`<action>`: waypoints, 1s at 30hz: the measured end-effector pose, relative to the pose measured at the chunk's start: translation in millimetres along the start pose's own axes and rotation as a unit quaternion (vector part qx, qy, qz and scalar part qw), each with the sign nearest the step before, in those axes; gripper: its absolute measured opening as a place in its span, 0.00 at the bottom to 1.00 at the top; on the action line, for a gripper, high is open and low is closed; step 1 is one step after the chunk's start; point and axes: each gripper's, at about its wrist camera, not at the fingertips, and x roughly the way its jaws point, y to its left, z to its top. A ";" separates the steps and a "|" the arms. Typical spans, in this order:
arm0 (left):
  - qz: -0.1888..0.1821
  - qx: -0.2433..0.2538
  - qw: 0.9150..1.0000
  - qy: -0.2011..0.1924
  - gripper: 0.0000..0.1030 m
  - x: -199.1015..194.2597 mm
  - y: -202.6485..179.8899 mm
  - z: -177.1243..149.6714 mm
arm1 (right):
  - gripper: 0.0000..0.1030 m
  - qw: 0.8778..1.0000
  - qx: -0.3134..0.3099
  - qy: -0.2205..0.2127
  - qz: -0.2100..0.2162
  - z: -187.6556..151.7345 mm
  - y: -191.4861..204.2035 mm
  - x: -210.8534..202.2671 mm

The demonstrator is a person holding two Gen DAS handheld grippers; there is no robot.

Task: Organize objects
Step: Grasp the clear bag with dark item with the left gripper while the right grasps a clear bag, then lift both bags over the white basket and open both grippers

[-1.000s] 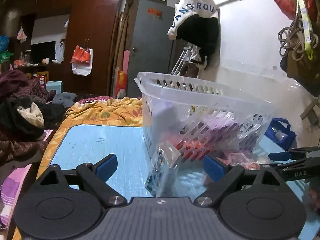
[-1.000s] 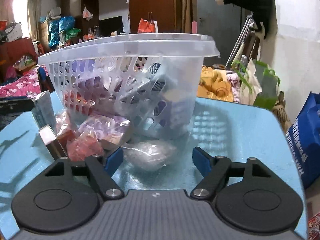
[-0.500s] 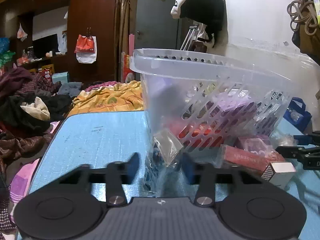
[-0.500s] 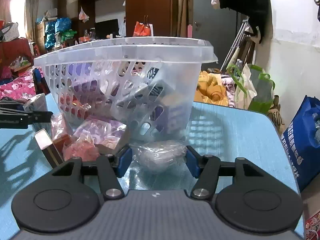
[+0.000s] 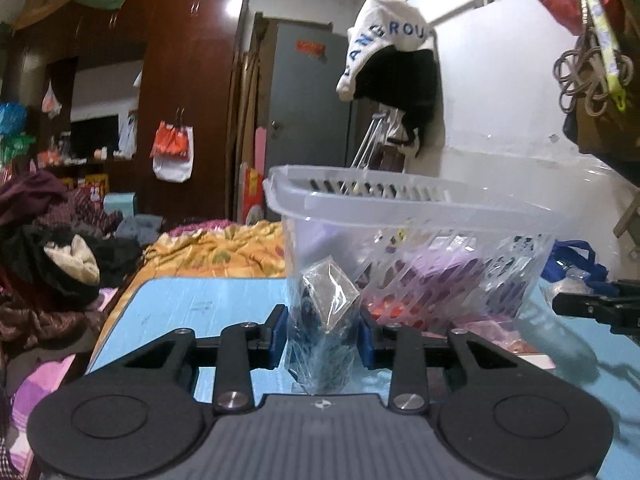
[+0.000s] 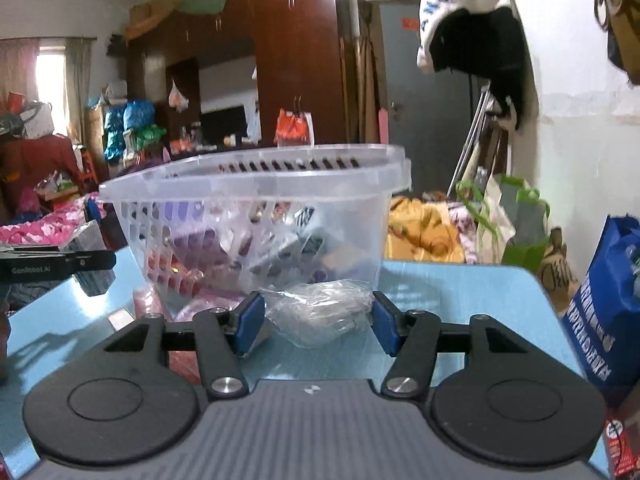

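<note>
A clear slotted plastic basket (image 5: 416, 216) (image 6: 256, 184) stands on a blue table (image 5: 192, 312) and holds purple, red and other packets. My left gripper (image 5: 323, 334) is shut on an upright clear plastic packet with dark blue contents (image 5: 324, 320), held in front of the basket's near wall. My right gripper (image 6: 318, 320) is shut on a crumpled clear plastic bag (image 6: 320, 314), lifted a little off the table on the basket's other side. Each gripper also shows from the side in the other's view, the right one (image 5: 592, 308) and the left one (image 6: 52, 264).
Pink and red packets (image 6: 144, 304) and a small box (image 5: 532, 356) lie on the table by the basket's base. A blue bag (image 6: 604, 312) hangs at the table's right edge. Piled clothes (image 5: 48, 264) and a yellow blanket (image 5: 216, 248) lie beyond the table.
Both grippers closed: the left on the upright packet, the right on the clear bag. Both have lifted since, so the basket sits lower in each view.
</note>
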 end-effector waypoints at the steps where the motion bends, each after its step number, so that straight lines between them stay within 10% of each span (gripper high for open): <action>1: -0.003 0.002 1.000 -0.005 0.38 -1.0 -0.6 0.8 | 0.59 1.000 -0.002 -0.006 -0.001 -0.2 1.4 -1.1; 22: -0.030 -0.020 0.989 -0.147 0.38 -59.3 6.3 5.1 | 0.59 0.991 -0.002 -0.132 -0.005 -7.1 5.2 -36.2; 30: -0.085 -0.003 0.986 -0.144 0.38 -49.5 -24.5 96.3 | 0.60 0.987 -0.028 -0.160 0.016 75.3 27.2 -45.6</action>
